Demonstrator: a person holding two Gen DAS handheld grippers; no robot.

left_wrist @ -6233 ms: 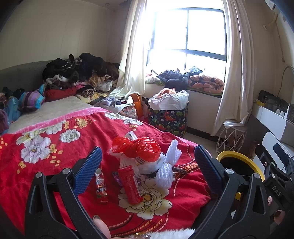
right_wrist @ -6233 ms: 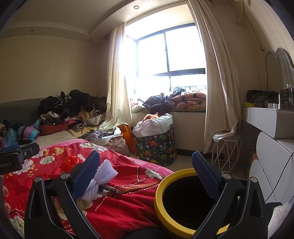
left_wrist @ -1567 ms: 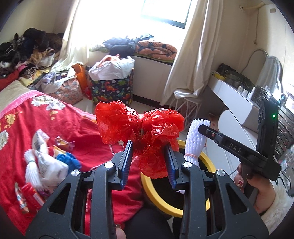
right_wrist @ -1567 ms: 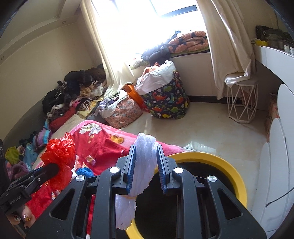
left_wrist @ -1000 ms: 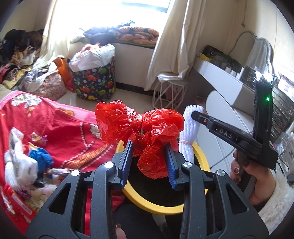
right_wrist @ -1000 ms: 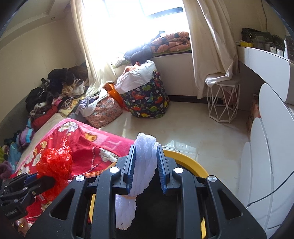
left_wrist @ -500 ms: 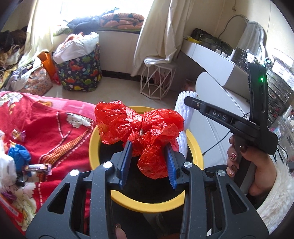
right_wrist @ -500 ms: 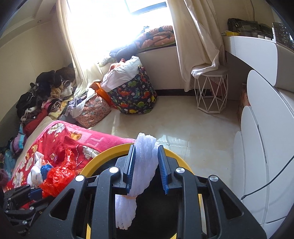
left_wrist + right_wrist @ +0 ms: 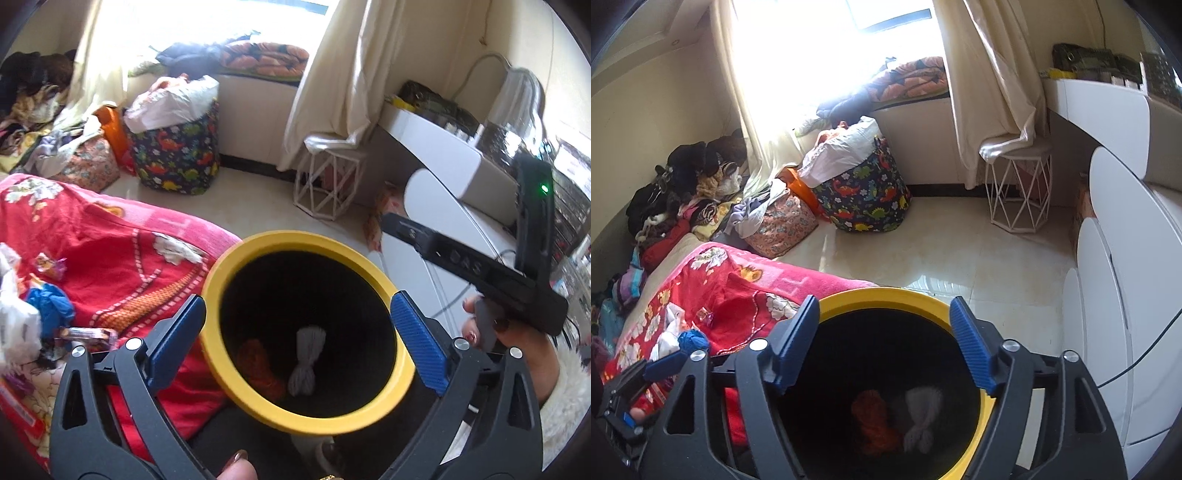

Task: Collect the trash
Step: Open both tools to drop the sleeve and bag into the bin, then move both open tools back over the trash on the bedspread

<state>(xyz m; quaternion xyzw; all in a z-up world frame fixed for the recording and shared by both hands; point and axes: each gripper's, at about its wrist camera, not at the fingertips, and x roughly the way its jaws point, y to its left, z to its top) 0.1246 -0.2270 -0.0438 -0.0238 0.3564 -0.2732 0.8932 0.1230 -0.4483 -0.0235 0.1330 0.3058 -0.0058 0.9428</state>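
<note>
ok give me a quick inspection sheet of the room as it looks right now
surface: red floral blanket on the bed, beside the bin; pale tiled floor.
job's things: yellow-rimmed bin holds a red plastic bag and a white foam net; more scraps lie on the blanket, including a blue wad and a small wrapper.
clutter: clothes pile at the bed's far end; dinosaur-print basket and floral bag on the floor.
grippers: left tongs and right tongs both open and empty above the bin.
cables: a thin dark one across the white cabinet.
surroundings: window, curtains, white wire stool.
</note>
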